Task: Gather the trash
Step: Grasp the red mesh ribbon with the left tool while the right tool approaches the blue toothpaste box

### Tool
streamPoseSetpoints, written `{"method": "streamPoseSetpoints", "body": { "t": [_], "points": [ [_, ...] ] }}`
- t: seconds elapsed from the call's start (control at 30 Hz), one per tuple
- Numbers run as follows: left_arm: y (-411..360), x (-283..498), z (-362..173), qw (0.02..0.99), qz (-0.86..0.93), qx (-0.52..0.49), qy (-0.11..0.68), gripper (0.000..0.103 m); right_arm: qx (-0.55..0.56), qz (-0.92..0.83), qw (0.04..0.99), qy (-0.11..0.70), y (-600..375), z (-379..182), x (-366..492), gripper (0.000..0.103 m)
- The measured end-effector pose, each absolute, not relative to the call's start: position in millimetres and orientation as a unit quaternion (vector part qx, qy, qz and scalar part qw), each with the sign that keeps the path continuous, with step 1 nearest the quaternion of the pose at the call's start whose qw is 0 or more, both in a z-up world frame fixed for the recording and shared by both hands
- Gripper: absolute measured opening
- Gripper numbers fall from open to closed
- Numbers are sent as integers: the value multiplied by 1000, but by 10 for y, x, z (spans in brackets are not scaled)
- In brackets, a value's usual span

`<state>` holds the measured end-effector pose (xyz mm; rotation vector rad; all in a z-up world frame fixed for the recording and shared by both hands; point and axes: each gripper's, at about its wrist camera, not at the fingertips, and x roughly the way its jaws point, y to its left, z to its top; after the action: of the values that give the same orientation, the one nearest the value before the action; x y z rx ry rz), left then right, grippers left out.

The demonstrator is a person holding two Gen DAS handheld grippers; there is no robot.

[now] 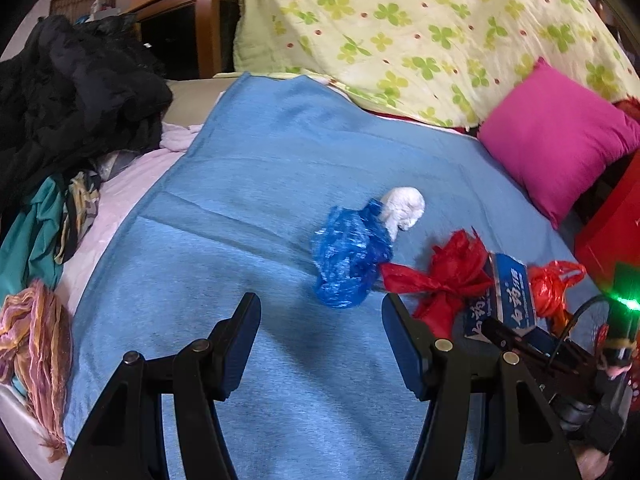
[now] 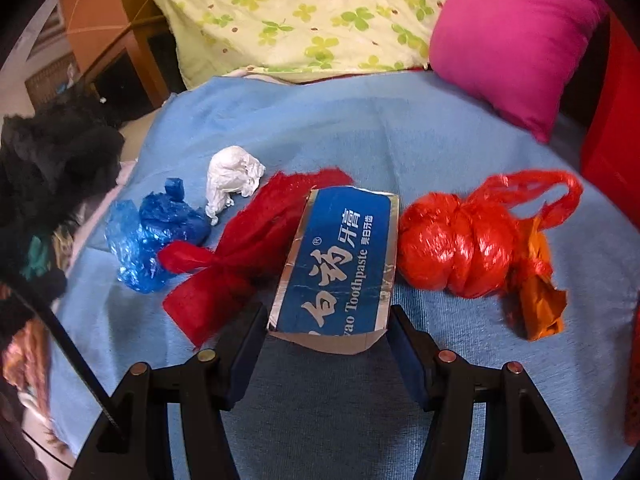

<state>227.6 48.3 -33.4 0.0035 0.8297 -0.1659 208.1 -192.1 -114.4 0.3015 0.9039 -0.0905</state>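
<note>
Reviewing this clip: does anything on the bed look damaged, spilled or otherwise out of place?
Yes: litter lies on the blue blanket. The toothpaste box is creased, its near end flap open between the open right gripper fingers. Around it lie crumpled blue, red and orange bags and a white wad. Nothing spilled.

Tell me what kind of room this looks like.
Most likely a bedroom: the trash lies on a blue blanket spread over what seems to be a bed, with a clover-print quilt and a pink pillow behind it, and a pile of dark clothes heaped at one side.
</note>
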Motion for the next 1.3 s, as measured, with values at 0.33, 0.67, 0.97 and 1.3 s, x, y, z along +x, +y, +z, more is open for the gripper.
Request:
{"method": "streamPoseSetpoints", "body": {
  "t": [0.33,0.67,0.97,1.3],
  "points": [
    [-22,2301,-465,897,-144,39,417,64,194,5,866,461,-2166,-1080,1826,53],
    [-473,2426,-670,878,-178,61,440,64,182,26,853,488,-2308,-977,1414,53],
    [-762,2560,-861,864,-185,75,462,64,167,21,845,507,-2477,-989,1234,53],
    [-807,2624,-960,856,-198,80,471,25,148,4,841,520,-2419,-977,1022,64]
  ]
}}
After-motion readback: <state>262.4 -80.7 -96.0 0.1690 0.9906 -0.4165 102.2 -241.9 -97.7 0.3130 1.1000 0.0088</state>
